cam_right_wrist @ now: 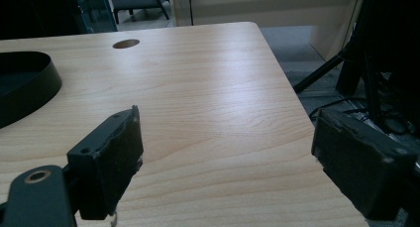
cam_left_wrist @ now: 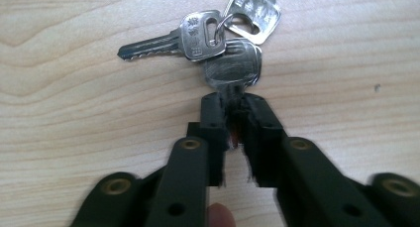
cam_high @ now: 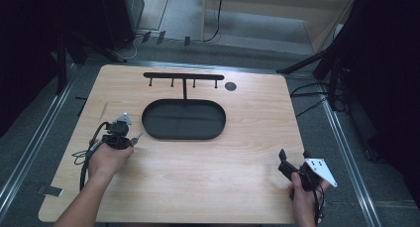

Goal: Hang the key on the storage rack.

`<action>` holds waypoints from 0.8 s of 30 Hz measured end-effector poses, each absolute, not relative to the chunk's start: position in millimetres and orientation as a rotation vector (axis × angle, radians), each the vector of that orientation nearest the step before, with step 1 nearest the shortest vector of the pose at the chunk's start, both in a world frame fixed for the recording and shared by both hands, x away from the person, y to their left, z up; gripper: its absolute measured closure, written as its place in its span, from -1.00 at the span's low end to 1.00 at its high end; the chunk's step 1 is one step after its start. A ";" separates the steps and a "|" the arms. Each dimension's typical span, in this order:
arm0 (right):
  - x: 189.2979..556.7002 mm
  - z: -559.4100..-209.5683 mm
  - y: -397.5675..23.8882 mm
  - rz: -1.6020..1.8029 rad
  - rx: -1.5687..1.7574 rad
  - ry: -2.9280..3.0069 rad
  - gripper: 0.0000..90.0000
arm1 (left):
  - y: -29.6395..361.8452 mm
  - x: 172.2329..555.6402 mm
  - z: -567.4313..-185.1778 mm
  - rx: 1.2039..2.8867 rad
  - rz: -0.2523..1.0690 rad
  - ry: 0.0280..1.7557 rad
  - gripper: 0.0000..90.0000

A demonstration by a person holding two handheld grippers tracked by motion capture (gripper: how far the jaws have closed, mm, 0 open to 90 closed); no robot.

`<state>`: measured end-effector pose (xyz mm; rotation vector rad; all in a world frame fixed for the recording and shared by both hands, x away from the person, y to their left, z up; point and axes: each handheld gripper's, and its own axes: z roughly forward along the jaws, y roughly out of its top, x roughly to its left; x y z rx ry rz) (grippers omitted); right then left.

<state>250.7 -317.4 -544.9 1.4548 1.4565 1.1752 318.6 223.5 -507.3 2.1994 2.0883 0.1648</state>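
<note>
A bunch of three silver keys [cam_left_wrist: 218, 36] on a ring lies on the wooden table [cam_high: 208, 157], left of the black oval tray [cam_high: 148, 123]. My left gripper [cam_left_wrist: 233, 105] is shut on the blade of the nearest key [cam_left_wrist: 234, 64], with its jaws close together around it. From above, the left gripper [cam_high: 130, 138] sits at the table's left with the keys [cam_high: 138, 136] at its tip. My right gripper [cam_high: 293, 156] rests near the front right corner. Its jaws [cam_right_wrist: 228, 147] stand wide open with nothing between them.
A black rack with several small hooks [cam_high: 183, 77] rises from the back of the tray. A round cable hole [cam_high: 230, 86] lies beside it. The table's right edge is close to the right gripper, with floor and dark stands beyond.
</note>
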 end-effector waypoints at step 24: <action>251.7 -544.9 -318.8 1.184 1.463 1.461 -0.72 | 226.0 321.8 -486.1 2.289 0.213 1.996 -0.04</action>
